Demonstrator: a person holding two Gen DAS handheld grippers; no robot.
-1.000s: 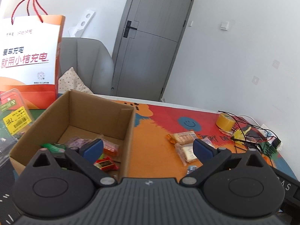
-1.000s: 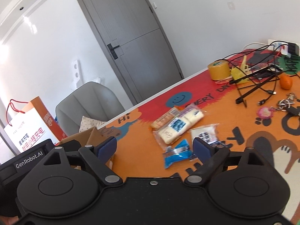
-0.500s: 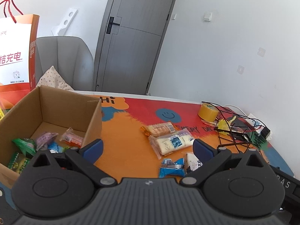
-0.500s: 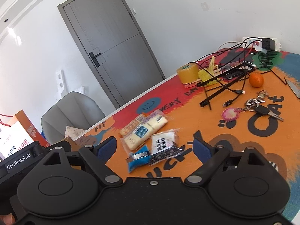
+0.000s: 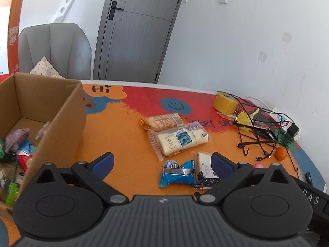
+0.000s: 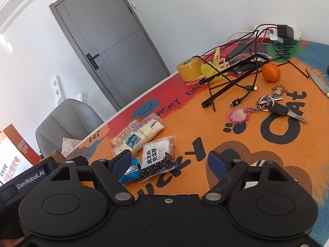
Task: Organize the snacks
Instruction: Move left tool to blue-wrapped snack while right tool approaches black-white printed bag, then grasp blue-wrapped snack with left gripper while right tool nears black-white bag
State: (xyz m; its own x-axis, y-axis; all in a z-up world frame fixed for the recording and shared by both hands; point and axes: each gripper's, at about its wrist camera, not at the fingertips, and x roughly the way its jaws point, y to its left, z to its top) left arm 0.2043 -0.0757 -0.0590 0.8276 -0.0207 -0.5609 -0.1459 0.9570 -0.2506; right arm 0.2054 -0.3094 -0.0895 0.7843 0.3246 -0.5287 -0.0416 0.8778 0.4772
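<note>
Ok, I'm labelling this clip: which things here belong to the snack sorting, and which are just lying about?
Job: cardboard box, cracker pack, white bar pack, blue wrapper, black-and-white packet.
Lying about: tape roll, orange, keys, cables.

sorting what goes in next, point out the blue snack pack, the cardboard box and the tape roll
blue snack pack (image 5: pixel 177 176): left wrist view, middle of its wrapper
cardboard box (image 5: pixel 67 123): left wrist view, its outer right wall
tape roll (image 6: pixel 190 69): right wrist view, its yellow side

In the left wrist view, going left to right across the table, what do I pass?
Cardboard box → blue wrapper snack → yellow tape roll → small orange.
</note>
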